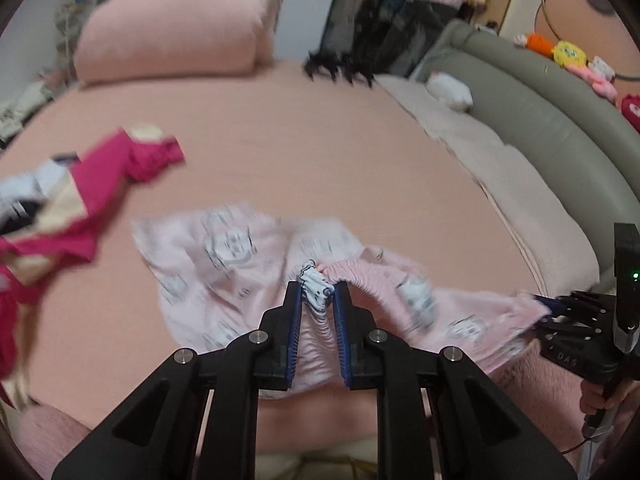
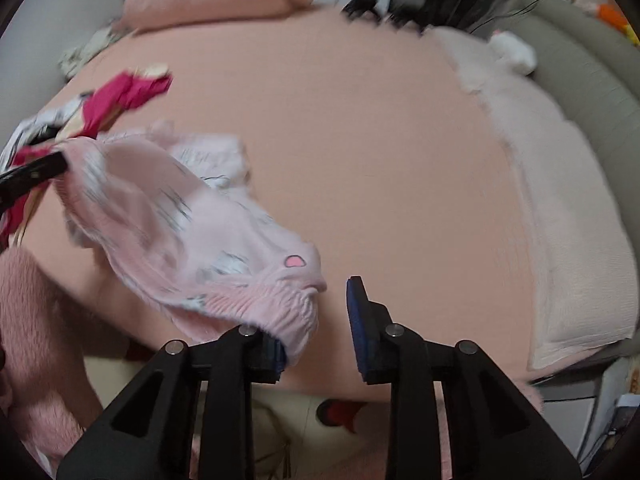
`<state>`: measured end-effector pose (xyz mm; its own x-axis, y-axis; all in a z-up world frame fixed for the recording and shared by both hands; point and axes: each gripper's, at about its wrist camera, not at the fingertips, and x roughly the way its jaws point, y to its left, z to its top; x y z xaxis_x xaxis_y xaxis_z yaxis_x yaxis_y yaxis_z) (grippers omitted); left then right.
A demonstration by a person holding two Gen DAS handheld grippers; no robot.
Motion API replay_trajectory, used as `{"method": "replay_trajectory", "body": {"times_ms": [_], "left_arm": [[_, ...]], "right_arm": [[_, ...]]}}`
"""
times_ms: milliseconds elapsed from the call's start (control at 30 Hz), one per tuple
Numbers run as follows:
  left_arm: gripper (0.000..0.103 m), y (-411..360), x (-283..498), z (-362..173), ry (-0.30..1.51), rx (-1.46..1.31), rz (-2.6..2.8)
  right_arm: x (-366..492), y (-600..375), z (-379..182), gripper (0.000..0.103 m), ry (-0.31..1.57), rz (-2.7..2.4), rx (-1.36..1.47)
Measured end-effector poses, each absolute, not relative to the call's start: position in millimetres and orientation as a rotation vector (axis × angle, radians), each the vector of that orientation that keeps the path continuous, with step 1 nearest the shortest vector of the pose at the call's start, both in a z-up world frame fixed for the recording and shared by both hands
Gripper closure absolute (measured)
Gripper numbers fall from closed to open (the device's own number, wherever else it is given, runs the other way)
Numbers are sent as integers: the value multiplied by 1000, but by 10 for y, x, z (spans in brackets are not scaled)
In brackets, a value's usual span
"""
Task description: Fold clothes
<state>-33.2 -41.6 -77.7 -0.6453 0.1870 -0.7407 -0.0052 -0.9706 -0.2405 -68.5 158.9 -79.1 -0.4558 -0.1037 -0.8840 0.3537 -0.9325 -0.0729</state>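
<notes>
A pale pink garment (image 1: 224, 264) with grey cartoon prints hangs stretched over the pink bed sheet (image 1: 320, 140). My left gripper (image 1: 318, 292) is shut on a bunched bit of its ribbed waistband, which shows between the blue pads. Its right edge runs to my right gripper (image 1: 556, 308) at the frame's right. In the right wrist view the garment (image 2: 180, 220) drapes against the left finger, which it mostly hides. The right finger's pad (image 2: 358, 312) stands apart and bare, so the right gripper (image 2: 332, 308) is open. The left gripper (image 2: 60, 164) holds the cloth's far end.
A heap of magenta and white clothes (image 1: 112, 184) lies at the left of the bed. A pink pillow (image 1: 176, 28) sits at the far end. A pale folded blanket (image 1: 500, 184) and a grey padded headboard (image 1: 540, 120) with plush toys run along the right.
</notes>
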Motion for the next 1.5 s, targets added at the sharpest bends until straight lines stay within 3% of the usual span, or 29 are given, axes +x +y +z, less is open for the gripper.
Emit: {"method": "replay_trajectory", "body": {"times_ms": [233,433,467,600,700,833,1067,1233,1300,1467,1500], "left_arm": [[86,-511,-210,-968,-433,-1315,2738],[87,-754,-100,-744,-429,-1219,2924],[87,-795,-85,-729,-410,-1215,2968],[87,-990,-115,-883,-513,-1252,2929],[87,-1033,-96,-1066,-605,-1261,2841],[86,-995,-79,-1177,-630,-1244,2767],[86,-1016,-92,-1143,-645,-1218,2737],[86,-1030,-50,-1246,-629,-1273,2724],[85,-1016,-51,-1341,-595,-1336,2711],[83,-828,-83,-1722,-399,-1641,2646],[76,-795,-84,-1768,-404,-1663,2617]], "right_arm": [[-667,943,-1000,63,428,-2131,1396],[-658,977,-932,56,177,-1953,1474],[-655,1003,-903,50,259,-2017,1474],[-703,1190,-956,48,548,-2253,1513],[-735,1285,-958,49,477,-2247,1552],[-550,1106,-742,48,287,-1995,1399],[-466,271,-1078,46,537,-1984,1334],[-714,44,-1513,50,654,-2124,1332],[-801,146,-1547,65,665,-2222,1359],[-964,708,-1420,72,764,-2518,1342],[-993,861,-1390,72,761,-2549,1358]]}}
